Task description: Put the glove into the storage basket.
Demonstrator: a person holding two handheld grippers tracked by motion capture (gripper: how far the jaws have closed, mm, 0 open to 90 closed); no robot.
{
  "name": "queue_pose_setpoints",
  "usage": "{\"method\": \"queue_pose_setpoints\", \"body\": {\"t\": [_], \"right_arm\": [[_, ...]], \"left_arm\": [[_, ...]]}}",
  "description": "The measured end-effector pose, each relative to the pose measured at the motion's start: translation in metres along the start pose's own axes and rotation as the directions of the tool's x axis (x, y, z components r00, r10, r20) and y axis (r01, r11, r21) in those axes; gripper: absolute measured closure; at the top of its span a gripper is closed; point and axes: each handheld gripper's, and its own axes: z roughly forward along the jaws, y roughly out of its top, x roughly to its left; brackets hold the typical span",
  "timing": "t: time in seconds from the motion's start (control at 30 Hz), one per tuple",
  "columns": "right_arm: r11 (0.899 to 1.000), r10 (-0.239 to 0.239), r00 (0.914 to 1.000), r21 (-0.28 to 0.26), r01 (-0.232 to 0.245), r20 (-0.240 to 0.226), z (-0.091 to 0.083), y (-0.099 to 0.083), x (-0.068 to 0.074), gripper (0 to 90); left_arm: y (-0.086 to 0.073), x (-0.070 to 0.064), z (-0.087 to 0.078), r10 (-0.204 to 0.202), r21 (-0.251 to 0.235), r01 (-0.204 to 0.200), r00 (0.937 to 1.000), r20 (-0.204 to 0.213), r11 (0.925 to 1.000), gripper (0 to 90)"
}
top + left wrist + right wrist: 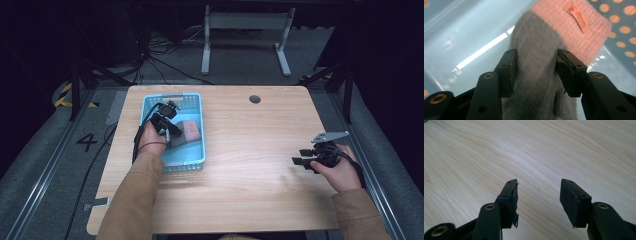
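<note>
Grasping step under way inside the light blue basket [198, 161] at the left of the worktop [250, 150]: left tool [535, 67] lowered over the grey cloth [534, 55], jaws part-open and pressed against both sides of the fabric, probably closing on it, firm grip not certain. Pink cloth [579, 27] lying just behind, touching the grey one. Right tool [539, 195] idle, wide open, holding nothing, hovering low over bare wood at the right. Next, likely: squeeze fully, then lift straight up clear of the basket rim without dragging the pink cloth along.
</note>
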Motion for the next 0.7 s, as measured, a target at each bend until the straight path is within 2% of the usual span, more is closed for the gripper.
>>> {"method": "queue_pose_setpoints", "body": {"t": [0.07, 0.17, 0.3, 0.4, 0.5, 0.53, 0.57, 0.7], "right_arm": [[1.0, -0.002, 1.0, -0.002, 0.002, -0.004, 0.0, 0.0, 0.001, 49.3], [1.0, -0.006, 1.0, 0.001, 0.006, -0.008, 0.001, 0.001, 0.001, 49.2], [1.0, -0.012, 0.9999, 0.001, 0.012, -0.009, 0.002, 0.003, 0.002, 49.1], [1.0, -0.017, 0.9998, -0.001, 0.017, -0.013, 0.004, 0.006, 0.002, 49.1], [1.0, -0.027, 0.9994, -0.001, 0.027, -0.021, 0.007, 0.01, 0.003, 49.0], [1.0, -0.027, 0.9994, -0.001, 0.027, -0.021, 0.007, 0.01, 0.003, 49.0], [0.999, -0.035, 0.9991, -0.001, 0.035, -0.025, 0.01, 0.014, 0.004, 49.0], [0.999, -0.054, 0.998, 0.001, 0.054, -0.031, 0.015, 0.021, 0.006, 49.0]], "left_arm": [[-0.001, -0.001, -0.002, 0.017, -0.013, -0.017, 0.9998, -0.004, 0.9998, 53.5], [-0.001, -0.002, -0.006, 0.0, -0.047, 0.0, 1.0, -0.009, 0.9989, 50.6], [-0.001, -0.006, -0.015, 0.014, -0.086, -0.015, 0.9998, -0.012, 0.9962, 48.9], [-0.003, -0.011, -0.028, 0.015, -0.148, -0.016, 0.9999, -0.003, 0.9888, 48.9], [-0.005, -0.019, -0.041, 0.022, -0.192, -0.02, 0.9997, 0.008, 0.9813, 48.7], [-0.005, -0.019, -0.041, 0.022, -0.192, -0.02, 0.9997, 0.008, 0.9813, 48.7], [-0.006, -0.026, -0.051, 0.032, -0.223, -0.028, 0.9994, 0.015, 0.9745, 48.7], [-0.011, -0.041, -0.067, 0.064, -0.273, -0.048, 0.9966, 0.051, 0.9609, 48.8]]}}
